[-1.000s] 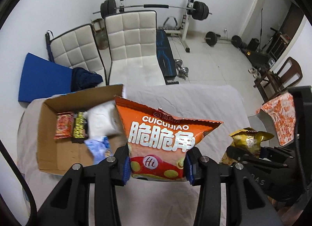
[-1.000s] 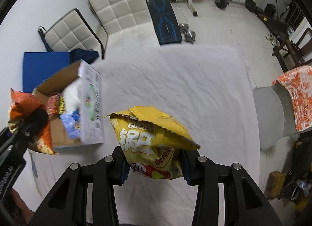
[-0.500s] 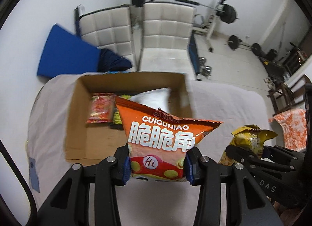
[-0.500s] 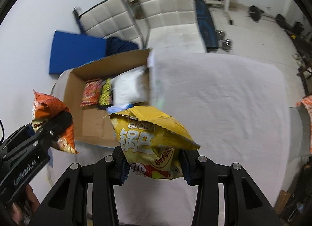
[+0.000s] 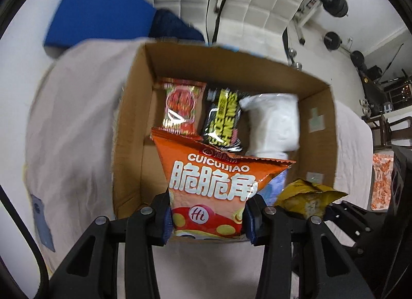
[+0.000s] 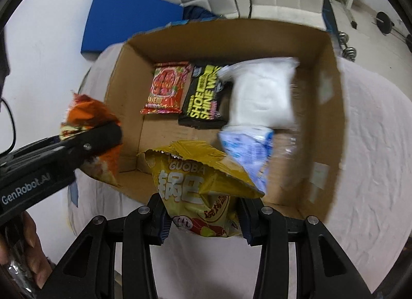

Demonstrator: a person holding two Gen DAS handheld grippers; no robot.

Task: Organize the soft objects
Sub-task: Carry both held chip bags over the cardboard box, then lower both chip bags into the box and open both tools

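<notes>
My left gripper (image 5: 207, 221) is shut on an orange snack bag (image 5: 213, 183) and hangs over the near edge of an open cardboard box (image 5: 134, 129). My right gripper (image 6: 202, 219) is shut on a yellow snack bag (image 6: 198, 183), also above the box's near side. Inside the box (image 6: 332, 108) lie a red packet (image 6: 166, 87), a black and yellow wipes pack (image 6: 203, 95), a white soft pack (image 6: 260, 95) and a light blue pack (image 6: 247, 149). The right wrist view shows the left gripper (image 6: 103, 136) with its orange bag (image 6: 87, 113) at the left.
The box stands on a table under a pale cloth (image 6: 373, 144). Behind it are two white padded chairs (image 5: 260, 2), a blue mat (image 5: 95, 7) and dark cloth. Gym weights (image 5: 337, 7) lie on the floor at the right. A hand (image 6: 23, 255) shows at the lower left.
Both grippers have swung left and sunk toward the box, each still gripping its bag. The box now fills the middle of both views, seen from nearly straight above.
</notes>
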